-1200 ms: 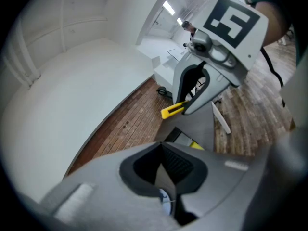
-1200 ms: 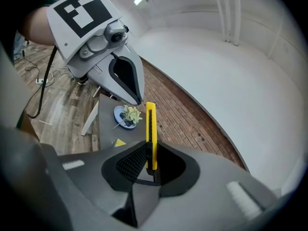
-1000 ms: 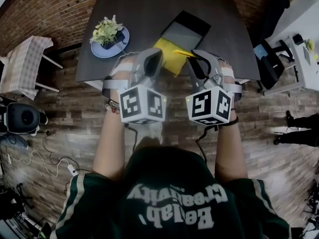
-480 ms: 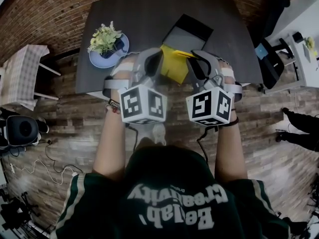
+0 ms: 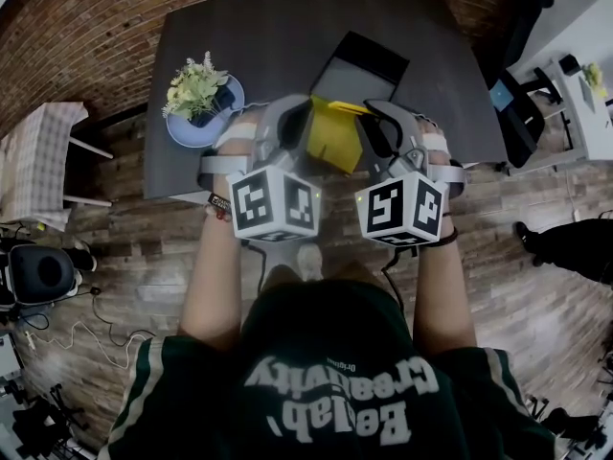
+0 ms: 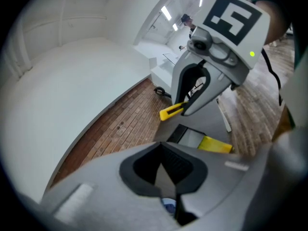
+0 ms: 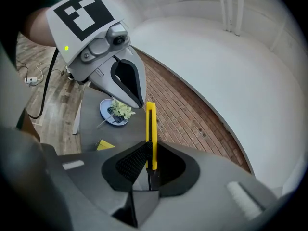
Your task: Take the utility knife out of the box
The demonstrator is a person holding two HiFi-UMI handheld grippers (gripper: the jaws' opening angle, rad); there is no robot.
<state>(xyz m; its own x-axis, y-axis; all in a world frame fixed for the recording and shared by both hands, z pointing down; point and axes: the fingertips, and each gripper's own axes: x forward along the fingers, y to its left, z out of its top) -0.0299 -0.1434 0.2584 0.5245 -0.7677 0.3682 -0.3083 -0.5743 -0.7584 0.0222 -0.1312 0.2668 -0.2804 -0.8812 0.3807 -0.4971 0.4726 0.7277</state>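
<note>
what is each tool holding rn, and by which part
The right tool grips the yellow utility knife by one end, the rest jutting forward past the jaws. The left tool holds nothing, jaws together.

Arms outstretched side by side; left gripper point(image 5: 299, 115) holds fingers together, right gripper point(image 5: 372, 113) pinches the utility knife point(image 7: 151, 129).

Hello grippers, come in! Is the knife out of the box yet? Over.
Right gripper jaws shut on the utility knife, held above the open box. Left gripper jaws together, empty. Nothing in the way. Over.
</note>
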